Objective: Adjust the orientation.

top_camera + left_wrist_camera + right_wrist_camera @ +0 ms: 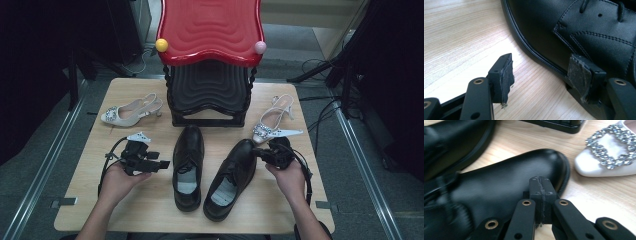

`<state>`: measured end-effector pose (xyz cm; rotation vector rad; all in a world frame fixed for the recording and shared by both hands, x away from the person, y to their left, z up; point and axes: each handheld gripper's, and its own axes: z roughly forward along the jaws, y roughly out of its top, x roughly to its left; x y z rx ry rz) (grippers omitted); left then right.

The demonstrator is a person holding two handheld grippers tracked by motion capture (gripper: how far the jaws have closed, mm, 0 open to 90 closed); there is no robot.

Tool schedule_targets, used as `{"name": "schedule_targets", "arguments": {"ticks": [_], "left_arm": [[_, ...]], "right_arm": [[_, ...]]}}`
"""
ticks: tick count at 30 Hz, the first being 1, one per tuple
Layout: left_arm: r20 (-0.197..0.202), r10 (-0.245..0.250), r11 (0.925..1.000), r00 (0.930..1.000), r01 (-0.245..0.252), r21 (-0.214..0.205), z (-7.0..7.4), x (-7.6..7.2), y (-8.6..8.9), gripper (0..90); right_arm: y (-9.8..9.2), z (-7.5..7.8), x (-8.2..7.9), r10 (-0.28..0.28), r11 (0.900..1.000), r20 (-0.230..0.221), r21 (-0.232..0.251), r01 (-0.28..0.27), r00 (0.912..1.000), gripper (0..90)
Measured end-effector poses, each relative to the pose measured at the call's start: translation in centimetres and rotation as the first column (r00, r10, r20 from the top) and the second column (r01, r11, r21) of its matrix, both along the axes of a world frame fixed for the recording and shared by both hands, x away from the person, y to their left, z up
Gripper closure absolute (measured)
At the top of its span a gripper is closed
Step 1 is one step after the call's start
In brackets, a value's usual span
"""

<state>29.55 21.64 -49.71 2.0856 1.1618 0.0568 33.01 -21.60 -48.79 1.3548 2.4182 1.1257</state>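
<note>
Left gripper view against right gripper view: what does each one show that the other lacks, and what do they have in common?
The left gripper view alone has the left gripper with its jaws apart, nothing between them, beside the laced side of the left black shoe. The right gripper view alone has the right gripper with jaws shut together at the toe of the right black shoe, plus a white heel's rhinestone buckle and the black stool base. Both share the wooden table and black leather close up.

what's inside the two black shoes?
Each black shoe, left and right, shows a pale insole at the heel opening. No object shows in either opening. Laces and tongue cover the toe ends, so those stay unseen.
</note>
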Motion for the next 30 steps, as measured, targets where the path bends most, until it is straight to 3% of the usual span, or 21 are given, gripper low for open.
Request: {"name": "schedule_targets", "arguments": {"ticks": [6,14,17,19,20,22,30], "left_arm": [[0.002,-0.023,0.9997,0.9997,0.023,0.002,0.0,0.5,-0.5,37.0],[0.004,-0.026,0.9995,0.9997,0.026,-0.017,0.0,1.0,-0.5,37.2],[0.007,-0.032,0.9994,0.9995,0.032,-0.015,0.1,1.3,-0.6,37.2],[0.011,-0.035,0.9993,0.9993,0.035,-0.015,0.2,1.4,-0.7,37.2],[0.011,-0.035,0.9993,0.9993,0.035,-0.015,0.2,1.4,-0.7,37.2],[0.008,-0.041,0.9991,0.9991,0.041,-0.012,0.1,1.4,-0.8,37.2],[0.009,-0.038,0.9992,0.9992,0.038,-0.006,0.1,1.3,-0.8,37.2]], "right_arm": [[-0.2,0.0,-3.5,0.047,0.9985,-0.023,0.029,-0.046,0.9986,90.0],[0.0,0.0,-6.4,0.1,0.9947,-0.029,0.03,-0.099,0.9946,90.0],[0.5,-0.4,-7.7,0.171,0.9853,-0.05,0.01,-0.17,0.984,90.0],[0.9,-0.7,-8.1,0.212,0.977,-0.069,-0.008,-0.213,0.9748,90.0],[0.9,-0.7,-8.1,0.212,0.977,-0.069,-0.008,-0.213,0.9748,90.0],[1.6,-1.1,-8.3,0.248,0.9672,-0.093,-0.031,-0.252,0.9642,90.0],[2.4,-1.3,-7.9,0.241,0.9693,-0.1,-0.026,-0.244,0.9654,90.0]]}}
